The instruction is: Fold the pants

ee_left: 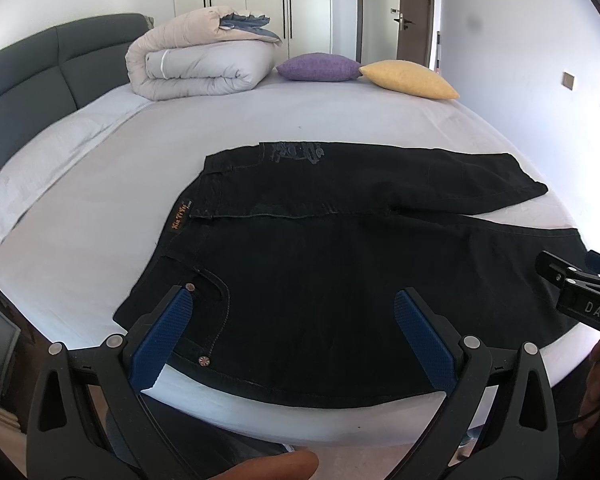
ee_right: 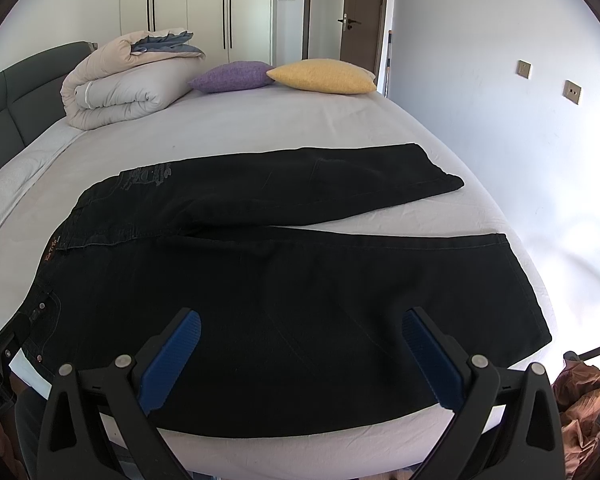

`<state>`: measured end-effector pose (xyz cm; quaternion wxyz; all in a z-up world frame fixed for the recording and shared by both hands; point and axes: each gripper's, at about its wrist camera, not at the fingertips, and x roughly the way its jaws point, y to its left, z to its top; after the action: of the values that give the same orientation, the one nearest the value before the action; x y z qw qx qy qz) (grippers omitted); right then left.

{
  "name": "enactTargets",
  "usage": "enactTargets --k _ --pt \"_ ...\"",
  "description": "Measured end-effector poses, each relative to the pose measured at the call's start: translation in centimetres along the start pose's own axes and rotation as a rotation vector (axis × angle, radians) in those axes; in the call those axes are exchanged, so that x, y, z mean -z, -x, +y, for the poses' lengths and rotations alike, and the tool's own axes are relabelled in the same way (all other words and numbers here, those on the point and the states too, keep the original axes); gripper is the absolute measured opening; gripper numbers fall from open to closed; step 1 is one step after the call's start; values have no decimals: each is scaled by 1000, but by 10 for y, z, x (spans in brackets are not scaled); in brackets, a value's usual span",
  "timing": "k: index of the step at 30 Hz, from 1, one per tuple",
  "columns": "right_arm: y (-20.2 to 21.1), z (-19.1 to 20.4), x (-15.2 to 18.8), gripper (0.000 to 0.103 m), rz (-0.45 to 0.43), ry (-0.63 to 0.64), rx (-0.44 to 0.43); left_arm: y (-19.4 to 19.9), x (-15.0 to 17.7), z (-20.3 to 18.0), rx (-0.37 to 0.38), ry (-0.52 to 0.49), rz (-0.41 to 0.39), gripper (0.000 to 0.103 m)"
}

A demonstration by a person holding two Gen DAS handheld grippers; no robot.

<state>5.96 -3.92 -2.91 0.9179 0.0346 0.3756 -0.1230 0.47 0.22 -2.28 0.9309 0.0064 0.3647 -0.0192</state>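
Note:
Black jeans lie flat on the white bed, waistband to the left, both legs stretched to the right and spread apart. They also show in the right wrist view. My left gripper is open and empty above the near hip pocket by the waist. My right gripper is open and empty above the near leg; its body shows at the right of the left wrist view. Neither gripper touches the cloth.
A rolled duvet, a purple cushion and a yellow cushion lie at the far side. A white pillow lies left by the grey headboard. Brown cloth lies off the bed's right corner.

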Motion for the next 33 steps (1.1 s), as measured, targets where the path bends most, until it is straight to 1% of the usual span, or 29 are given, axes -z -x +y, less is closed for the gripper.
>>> enactTargets --k 6,8,11,12,13,14,15,16,17,18,20,23,24,26,28,30,33 --pt "-3 6 6 103 4 1 0 -19 4 11 108 78 95 103" --pt "-3 6 9 103 8 -1 -1 -27 7 16 184 112 136 103" --pt "-8 2 8 103 14 -7 -4 -35 12 22 282 161 171 103" --pt "-9 1 8 103 14 -10 -5 -37 14 22 306 171 174 103" --pt "-9 0 8 103 16 -12 -5 -37 16 22 313 174 164 103" --pt "-10 -2 8 103 17 -13 -7 -36 18 22 310 169 147 103" --pt "-10 -2 8 103 17 -14 -8 -37 19 20 303 159 149 103" --pt "-10 -3 9 103 16 -13 -7 -38 21 18 296 144 165 103" --pt "-10 -4 8 103 16 -13 -6 -43 23 15 284 119 205 103" --pt "-11 -5 8 103 16 -15 -6 -45 24 13 270 111 219 103" --pt "-13 -7 6 103 14 -18 -5 -50 23 17 207 114 198 103" --pt "-16 -10 1 103 13 -7 -7 -52 13 29 176 128 139 103" --pt "-17 -11 -1 103 10 -3 -18 -54 9 32 156 117 114 103" --pt "-20 -13 -11 103 0 7 -50 -63 -2 41 131 101 88 103" --pt "-24 -13 -23 103 -11 29 -92 -77 -18 51 128 100 92 103" --pt "-29 -13 -36 103 -19 64 -167 -94 -38 60 136 73 97 103" --pt "-39 -11 -53 103 -29 115 -250 -123 -74 78 216 67 66 103"
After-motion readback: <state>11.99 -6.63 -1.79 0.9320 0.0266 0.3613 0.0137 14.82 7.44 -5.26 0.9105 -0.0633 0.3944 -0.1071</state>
